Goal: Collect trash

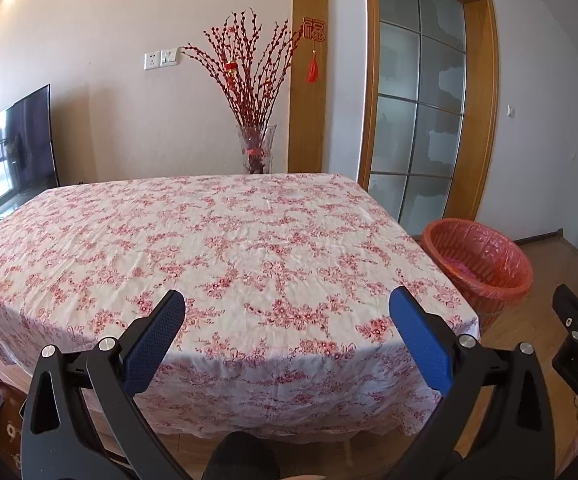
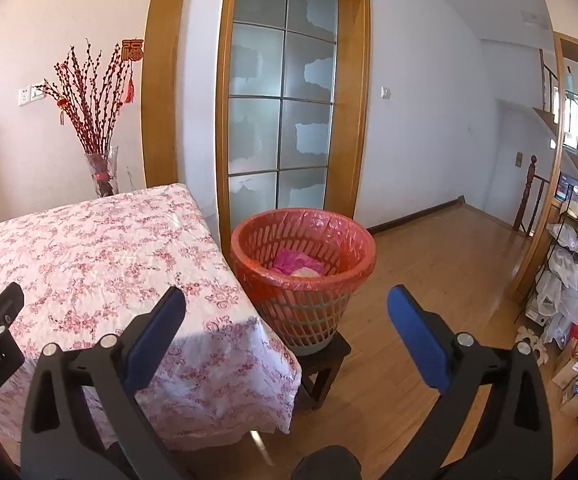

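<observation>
A red lattice waste basket (image 2: 303, 276) lined with a red plastic bag stands on a small dark stool (image 2: 325, 364) right of the table. Pink and pale crumpled trash (image 2: 297, 264) lies inside it. The basket also shows in the left wrist view (image 1: 481, 264). My left gripper (image 1: 287, 312) is open and empty, held over the near edge of the table with the floral cloth (image 1: 209, 240). My right gripper (image 2: 287, 312) is open and empty, held in front of the basket and above the table's right corner (image 2: 225, 320). No trash shows on the cloth.
A glass vase of red branches (image 1: 255, 148) stands behind the table. A TV (image 1: 15, 152) is at the left. A glass-paned door (image 2: 285, 100) is behind the basket. Cluttered shelves with bags and boxes (image 2: 577, 280) line the right wall over wooden floor.
</observation>
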Motion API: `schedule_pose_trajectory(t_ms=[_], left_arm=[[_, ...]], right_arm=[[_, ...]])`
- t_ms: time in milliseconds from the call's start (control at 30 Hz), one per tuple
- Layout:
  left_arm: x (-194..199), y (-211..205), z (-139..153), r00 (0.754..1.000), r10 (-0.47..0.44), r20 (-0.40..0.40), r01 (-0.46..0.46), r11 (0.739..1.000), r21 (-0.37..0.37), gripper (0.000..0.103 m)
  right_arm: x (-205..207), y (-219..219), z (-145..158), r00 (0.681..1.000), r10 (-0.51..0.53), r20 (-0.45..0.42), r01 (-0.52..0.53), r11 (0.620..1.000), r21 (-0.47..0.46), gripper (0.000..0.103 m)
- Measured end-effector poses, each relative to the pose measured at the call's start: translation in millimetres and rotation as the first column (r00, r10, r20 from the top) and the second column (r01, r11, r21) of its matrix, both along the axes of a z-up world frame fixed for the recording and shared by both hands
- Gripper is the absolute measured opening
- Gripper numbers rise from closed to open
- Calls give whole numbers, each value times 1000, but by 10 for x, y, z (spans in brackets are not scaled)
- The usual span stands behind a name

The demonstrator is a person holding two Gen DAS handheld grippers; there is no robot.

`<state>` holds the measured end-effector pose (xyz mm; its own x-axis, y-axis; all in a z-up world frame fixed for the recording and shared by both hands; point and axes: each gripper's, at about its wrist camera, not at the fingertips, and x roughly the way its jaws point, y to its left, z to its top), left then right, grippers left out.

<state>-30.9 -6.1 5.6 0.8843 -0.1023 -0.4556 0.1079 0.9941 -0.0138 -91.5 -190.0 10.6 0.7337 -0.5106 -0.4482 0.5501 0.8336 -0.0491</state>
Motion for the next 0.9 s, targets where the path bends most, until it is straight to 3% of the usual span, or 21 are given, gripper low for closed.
schedule_pose_trajectory(t_ms=[900], left_arm=[[37,20,-94,998,35,-49,-35,999,11,100]], right_arm=[[24,37,-135,998,-25,-57,25,1000,1,99]])
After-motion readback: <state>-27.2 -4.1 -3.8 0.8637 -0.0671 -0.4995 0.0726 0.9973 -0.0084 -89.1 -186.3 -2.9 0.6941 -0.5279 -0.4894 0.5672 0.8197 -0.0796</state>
